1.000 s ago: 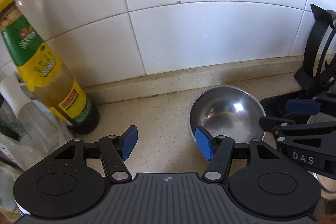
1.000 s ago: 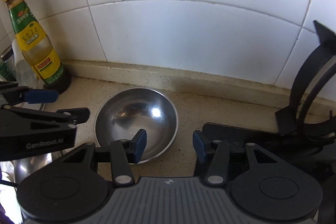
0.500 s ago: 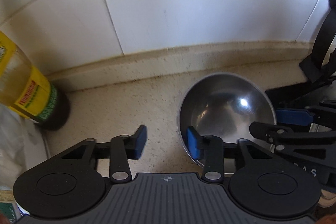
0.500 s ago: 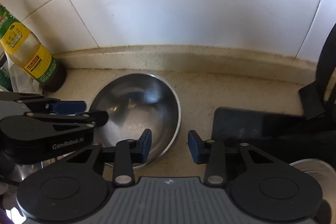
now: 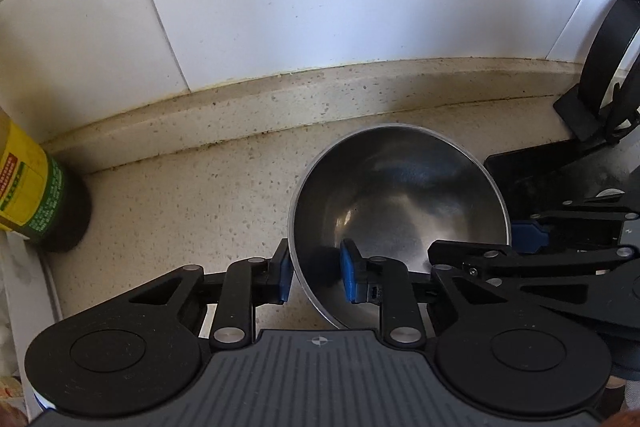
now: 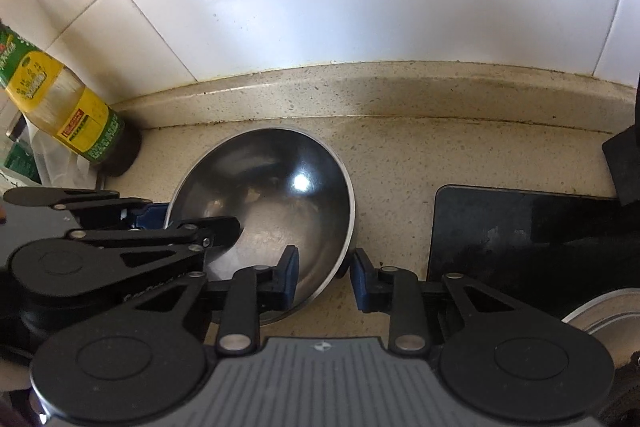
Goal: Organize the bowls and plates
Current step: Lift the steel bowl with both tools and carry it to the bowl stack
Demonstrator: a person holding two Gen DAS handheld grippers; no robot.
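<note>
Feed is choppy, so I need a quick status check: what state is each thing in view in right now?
Steel bowl: upright on the counter, empty, rim straddled on two sides.
Left gripper: open, fingers astride the bowl's left rim.
Right gripper: open, fingers astride the bowl's right rim.
Sauce bottle: standing by the wall, partly full.
Black tray: flat on the counter.

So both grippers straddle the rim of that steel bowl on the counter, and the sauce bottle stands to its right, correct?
Not quite. Both grippers do straddle the steel bowl's rim on the counter, but the sauce bottle stands to its left, as the right wrist view shows.
</note>
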